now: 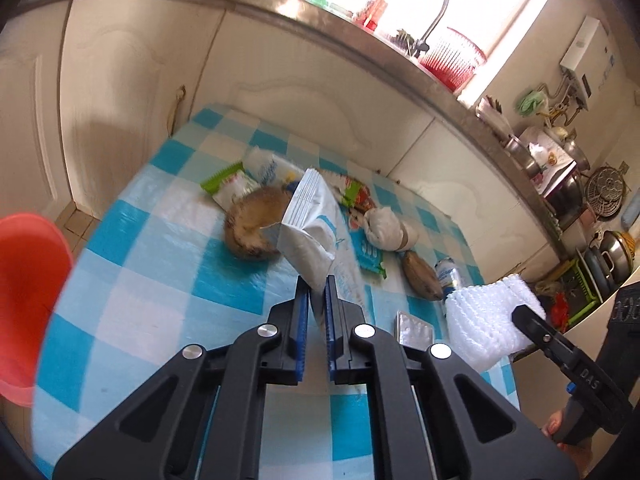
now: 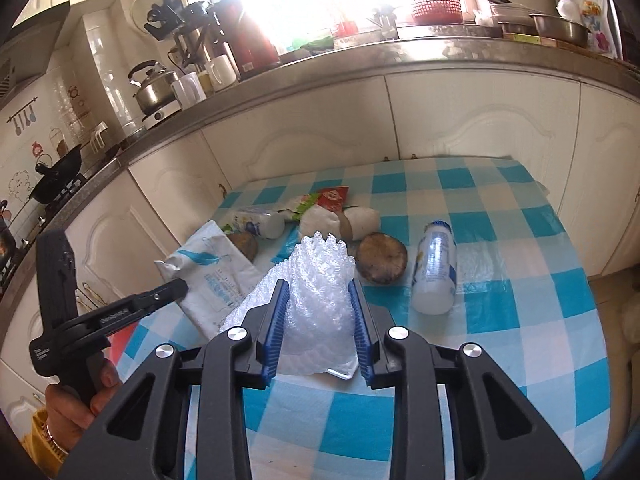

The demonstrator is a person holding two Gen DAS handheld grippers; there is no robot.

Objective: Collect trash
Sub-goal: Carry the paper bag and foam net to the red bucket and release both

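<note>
Glossy plastic tablecloth, bubbly clear wrap, matt white pouch, steel counter.

left wrist: close, angled down | right wrist: same | shared: checkered table

"DAS" on right tongs arm; "500" on green wrapper.

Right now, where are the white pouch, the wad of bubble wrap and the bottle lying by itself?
white pouch [image 1: 310, 220]: left wrist view, on its creased middle above the jaws.
bubble wrap [image 2: 320, 280]: right wrist view, on its bumpy middle between the blue pads.
bottle [image 2: 434, 268]: right wrist view, on its labelled side.
</note>
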